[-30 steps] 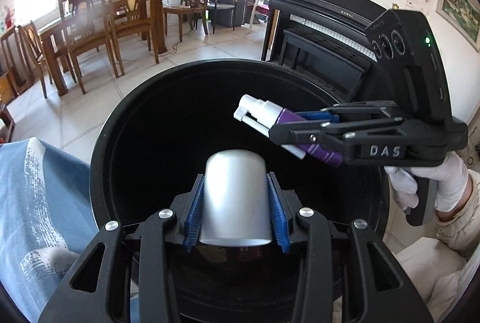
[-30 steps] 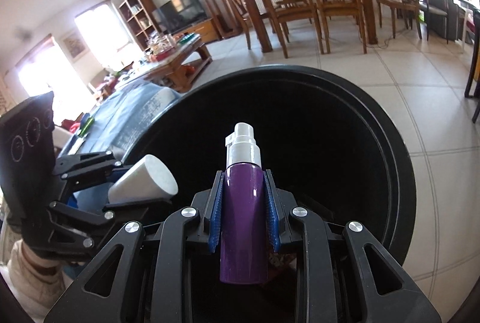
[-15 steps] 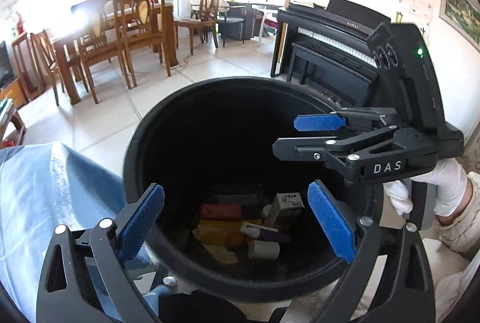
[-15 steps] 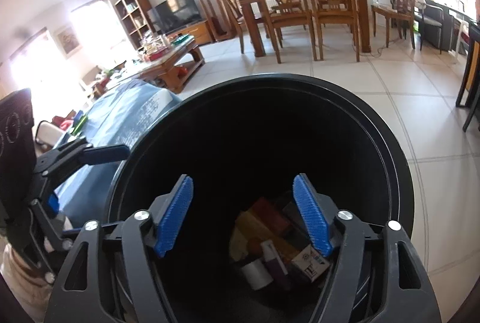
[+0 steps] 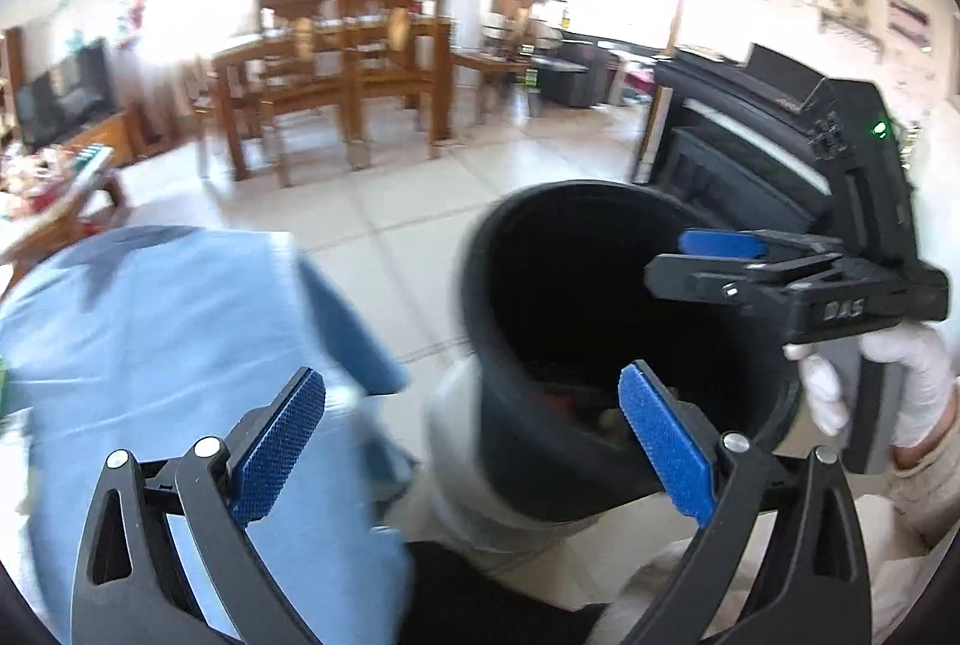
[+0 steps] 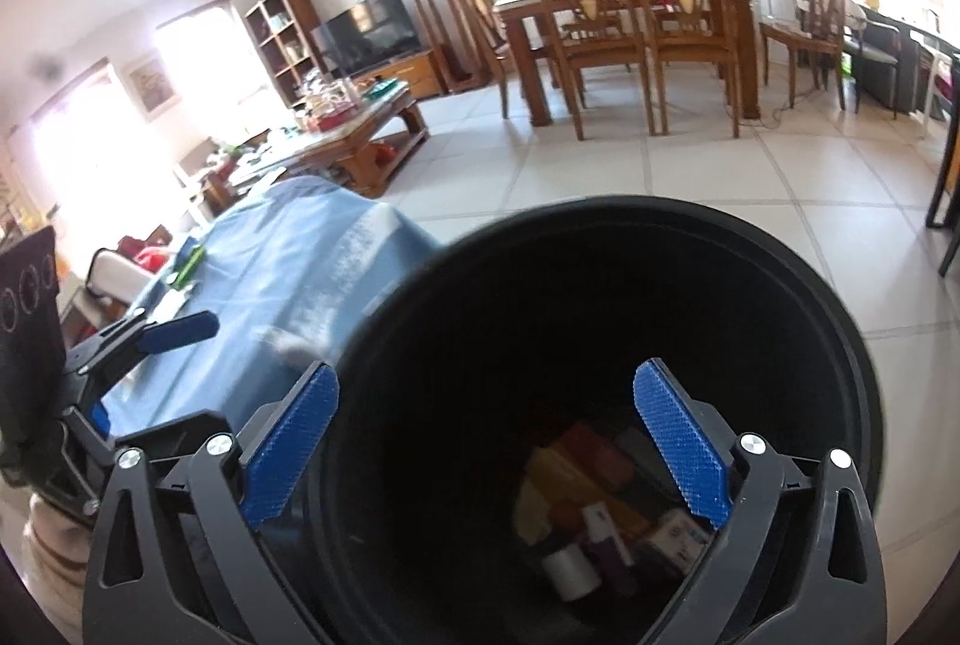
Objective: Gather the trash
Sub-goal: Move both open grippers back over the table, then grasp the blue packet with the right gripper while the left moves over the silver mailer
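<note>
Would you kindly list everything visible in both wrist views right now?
bin: one, black, on the tiled floor
white cup: one, white, inside the bin
purple bottle: one, purple, beside the cup in the bin
tablecloth: one, blue, left of the bin
dining table: one, brown wood, background, chairs around it
piano: one, black, behind the bin
left gripper: black, blue pads, empty
right gripper: black, blue pads, jaws opening, empty, above the bin

You held the left gripper with its jaws spread wide and empty, while the right gripper, gripped in your white-gloved hand, was opening, nothing between its pads.
</note>
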`<act>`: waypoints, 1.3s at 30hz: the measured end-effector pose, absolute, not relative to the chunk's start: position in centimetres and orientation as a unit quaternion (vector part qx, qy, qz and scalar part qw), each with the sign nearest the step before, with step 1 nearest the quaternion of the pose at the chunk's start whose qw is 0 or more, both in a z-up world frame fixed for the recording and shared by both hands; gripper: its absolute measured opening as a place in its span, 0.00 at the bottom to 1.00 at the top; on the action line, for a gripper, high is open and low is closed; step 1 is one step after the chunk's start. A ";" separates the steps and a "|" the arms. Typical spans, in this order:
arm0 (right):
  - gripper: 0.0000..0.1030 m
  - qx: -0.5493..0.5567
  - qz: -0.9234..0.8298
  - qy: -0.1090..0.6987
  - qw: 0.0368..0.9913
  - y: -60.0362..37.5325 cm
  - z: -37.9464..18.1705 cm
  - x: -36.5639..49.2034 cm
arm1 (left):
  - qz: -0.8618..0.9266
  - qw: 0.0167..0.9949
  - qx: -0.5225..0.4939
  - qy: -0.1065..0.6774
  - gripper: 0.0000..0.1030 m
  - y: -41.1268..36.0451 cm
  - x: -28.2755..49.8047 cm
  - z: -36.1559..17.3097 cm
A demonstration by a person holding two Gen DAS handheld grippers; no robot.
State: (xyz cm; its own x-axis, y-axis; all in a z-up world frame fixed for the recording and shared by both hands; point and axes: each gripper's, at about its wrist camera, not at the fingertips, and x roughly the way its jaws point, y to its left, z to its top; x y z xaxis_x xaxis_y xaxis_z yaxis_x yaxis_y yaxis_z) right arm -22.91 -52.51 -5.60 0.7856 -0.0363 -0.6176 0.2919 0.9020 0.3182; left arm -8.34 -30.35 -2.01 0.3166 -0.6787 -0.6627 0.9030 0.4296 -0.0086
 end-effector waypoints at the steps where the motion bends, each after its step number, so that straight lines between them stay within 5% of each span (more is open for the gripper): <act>1: 0.95 0.199 -0.083 0.319 0.923 -51.8 -5.4 -22.2 | -0.493 0.795 0.188 0.299 0.95 -29.9 -8.1 -1.8; 16: 0.95 0.117 0.037 0.363 0.924 -37.8 -3.6 -10.1 | -0.345 0.868 0.132 0.332 0.95 -15.5 0.9 -0.5; 24: 0.95 0.099 0.105 0.375 0.916 -30.8 -3.1 -2.8 | -0.223 0.878 0.090 0.414 0.95 -6.5 8.3 -2.6; 39: 0.95 -0.023 0.205 0.358 0.911 -19.8 -1.6 16.3 | -0.224 0.844 0.120 0.472 0.95 -6.1 11.0 -5.6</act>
State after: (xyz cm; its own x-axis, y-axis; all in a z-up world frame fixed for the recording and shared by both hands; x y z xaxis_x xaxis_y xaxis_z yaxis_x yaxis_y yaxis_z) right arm 16.28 -19.77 -1.61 0.6597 0.3563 -0.6618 -0.3890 0.9152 0.1050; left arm 10.97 -6.13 -5.63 0.4537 -0.2641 -0.8511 0.4914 0.8709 -0.0083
